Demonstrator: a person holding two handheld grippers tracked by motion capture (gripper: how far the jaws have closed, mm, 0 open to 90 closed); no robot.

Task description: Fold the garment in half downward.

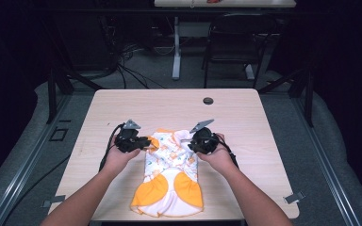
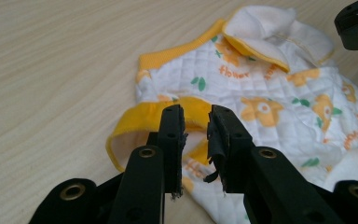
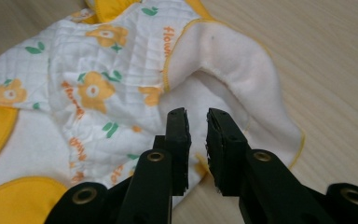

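Observation:
A small quilted white garment (image 1: 172,172) with orange flower print and yellow trim lies flat on the wooden table (image 1: 169,106). My left gripper (image 1: 145,142) hovers at its upper left edge, beside a yellow-trimmed armhole (image 2: 135,121). In the left gripper view its jaws (image 2: 196,114) stand a little apart with nothing between them. My right gripper (image 1: 189,142) is at the garment's upper right, over a folded-back white flap (image 3: 228,65). Its jaws (image 3: 196,116) also show a narrow gap and hold nothing. The quilted cloth (image 3: 102,79) spreads to the left beyond them.
A round cable hole (image 1: 208,100) sits near the table's far edge. Beyond the table stand a black chair (image 1: 238,42) and a second desk's leg (image 1: 176,47), with cables on the floor. The person's forearms enter from the bottom edge.

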